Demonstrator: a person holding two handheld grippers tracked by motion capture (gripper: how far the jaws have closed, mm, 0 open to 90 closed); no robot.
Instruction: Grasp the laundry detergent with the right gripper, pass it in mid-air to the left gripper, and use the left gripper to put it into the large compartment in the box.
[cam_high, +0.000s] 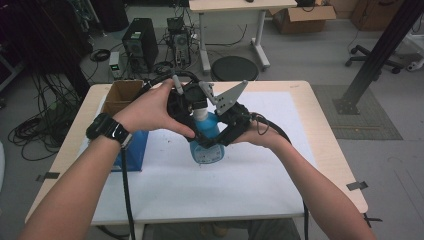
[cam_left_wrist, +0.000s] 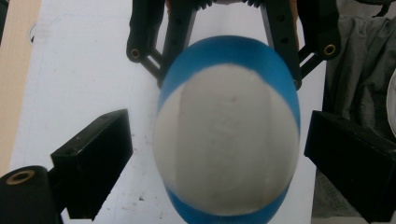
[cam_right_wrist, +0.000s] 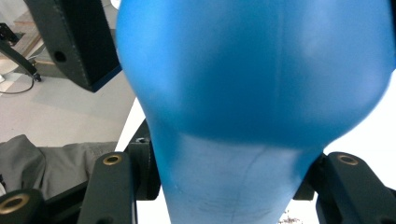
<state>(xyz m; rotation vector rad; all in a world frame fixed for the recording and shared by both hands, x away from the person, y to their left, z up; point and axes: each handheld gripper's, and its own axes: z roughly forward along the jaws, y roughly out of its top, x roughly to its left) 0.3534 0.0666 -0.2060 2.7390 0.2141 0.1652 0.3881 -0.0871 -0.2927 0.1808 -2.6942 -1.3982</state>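
Note:
A blue bottle with a white cap is held upright over the white mat at the table's middle. My right gripper comes in from the right and is shut on the bottle; its jaws press the narrow lower part of the blue body from both sides. My left gripper sits above the bottle, pointing down at the cap. Its jaws stand open on either side of the cap, with a gap on each side. The right gripper's fingers clasp the bottle beyond the cap.
A brown cardboard box stands at the table's back left, with a blue box just in front of it. Cables trail from both grippers over the front edge. On the floor behind are a computer tower and a round stool.

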